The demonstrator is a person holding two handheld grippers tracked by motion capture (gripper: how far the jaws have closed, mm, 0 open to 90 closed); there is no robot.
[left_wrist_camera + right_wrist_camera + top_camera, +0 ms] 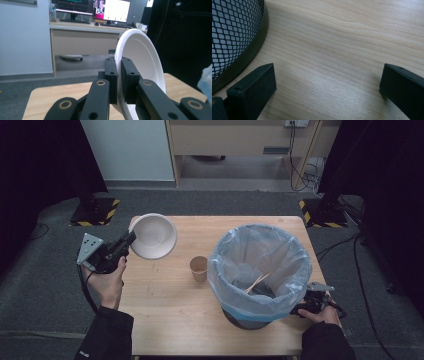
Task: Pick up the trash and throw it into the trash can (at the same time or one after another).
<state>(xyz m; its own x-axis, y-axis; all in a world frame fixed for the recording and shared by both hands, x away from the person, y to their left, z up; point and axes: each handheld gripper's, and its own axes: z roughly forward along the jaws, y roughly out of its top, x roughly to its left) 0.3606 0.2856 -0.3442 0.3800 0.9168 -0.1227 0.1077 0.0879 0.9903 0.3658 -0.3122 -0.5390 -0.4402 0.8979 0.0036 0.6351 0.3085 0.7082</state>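
A white foam bowl [153, 236] hangs tilted above the table's left part, and my left gripper [129, 240] is shut on its rim. In the left gripper view the bowl [145, 57] stands on edge with its rim pinched between the two black jaws of that gripper [119, 82]. A mesh waste bin lined with a pale blue bag [260, 265] stands on the right of the table, with wooden sticks inside. My right gripper [302, 309] rests low beside the bin's right base. In the right gripper view it [327, 85] stands open over bare wood, next to the bin's mesh wall [232, 32].
A brown paper cup [198, 268] stands upright mid-table, just left of the bin. The wooden table [170, 310] has bare room at its front left. Beyond the far edge lie grey floor, a desk and stand bases with hazard stripes.
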